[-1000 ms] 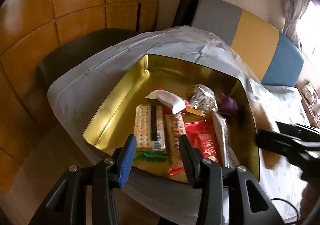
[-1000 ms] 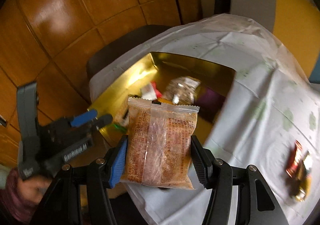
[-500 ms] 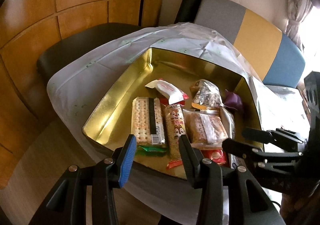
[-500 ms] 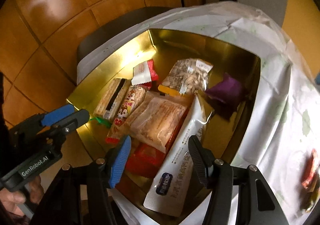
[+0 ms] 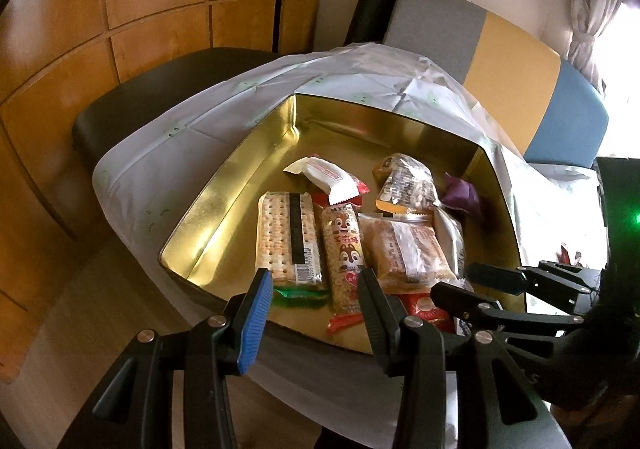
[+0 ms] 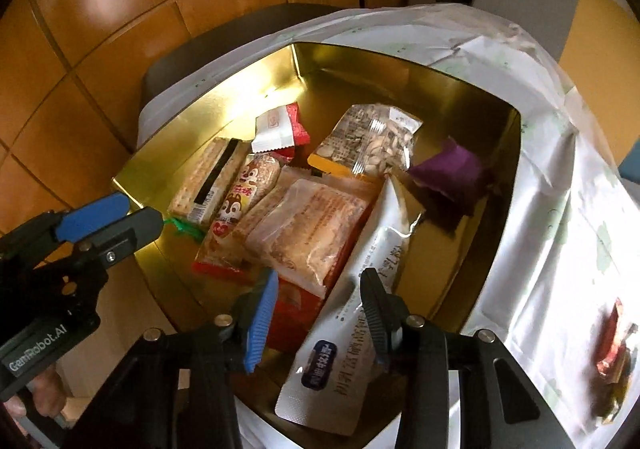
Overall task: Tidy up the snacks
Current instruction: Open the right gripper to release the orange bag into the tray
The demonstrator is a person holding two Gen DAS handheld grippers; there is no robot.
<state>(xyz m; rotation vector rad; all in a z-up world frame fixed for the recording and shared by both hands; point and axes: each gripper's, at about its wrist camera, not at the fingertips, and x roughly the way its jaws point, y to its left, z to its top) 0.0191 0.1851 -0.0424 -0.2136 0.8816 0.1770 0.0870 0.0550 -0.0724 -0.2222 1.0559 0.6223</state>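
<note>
A gold tin (image 5: 224, 185) (image 6: 400, 61) holds several snacks. A brown crisp packet (image 5: 404, 245) (image 6: 308, 229) lies loose on top, between a squirrel-print bar (image 5: 344, 249) and a white pouch (image 6: 360, 289). A cracker pack (image 5: 286, 237), a nut bag (image 6: 372, 141) and a purple wrapper (image 6: 452, 177) lie around them. My right gripper (image 6: 320, 313) (image 5: 468, 287) hovers over the tin's near end. Its jaws are closing and grip nothing; the pouch and a red packet (image 6: 296, 309) lie below them. My left gripper (image 5: 314, 309) (image 6: 140, 211) stands open and empty at the near rim.
A white cloth (image 5: 180, 129) covers the table under the tin. Two or three wrapped snacks (image 6: 612, 353) lie on the cloth to the right. A dark chair (image 5: 140, 89) stands behind the table, a grey, yellow and blue bench (image 5: 512, 61) further right, wood panelling beyond.
The right gripper came down over the tin with the brown packet and let it go onto the other snacks; its jaws have since narrowed. The left gripper has stayed where it was.
</note>
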